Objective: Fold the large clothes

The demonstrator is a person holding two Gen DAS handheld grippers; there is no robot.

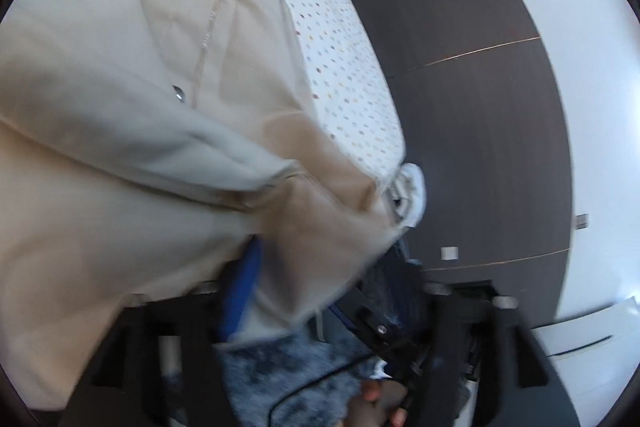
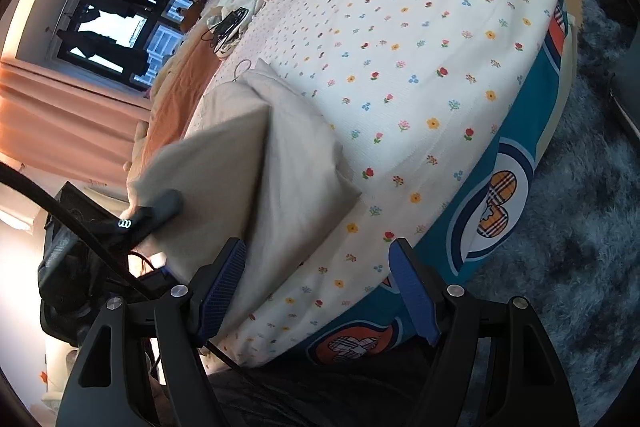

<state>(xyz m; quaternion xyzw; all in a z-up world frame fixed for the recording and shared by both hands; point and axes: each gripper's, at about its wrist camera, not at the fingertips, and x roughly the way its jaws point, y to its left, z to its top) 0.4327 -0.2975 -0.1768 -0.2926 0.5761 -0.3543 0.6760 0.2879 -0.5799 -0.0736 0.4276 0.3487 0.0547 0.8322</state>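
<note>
A large beige garment (image 1: 140,107) with a metal snap and a stitched pocket fills the left wrist view, lifted off the flowered bed sheet (image 1: 340,59). My left gripper (image 1: 280,291) is shut on a bunched edge of this garment; one blue pad (image 1: 240,291) shows, the other is hidden under cloth. In the right wrist view the same garment (image 2: 260,163) lies partly folded on the bed (image 2: 420,47), one part raised by the left gripper's dark body (image 2: 152,215). My right gripper (image 2: 320,287) is open and empty, just above the bed's near edge beside the garment.
A dark wooden floor (image 1: 460,107) and white wall lie right of the bed. A blue-grey shaggy rug (image 2: 580,227) covers the floor by the bed. Cables and crumpled cloth (image 2: 236,15) sit at the bed's far end, near a window with pink curtains (image 2: 60,115).
</note>
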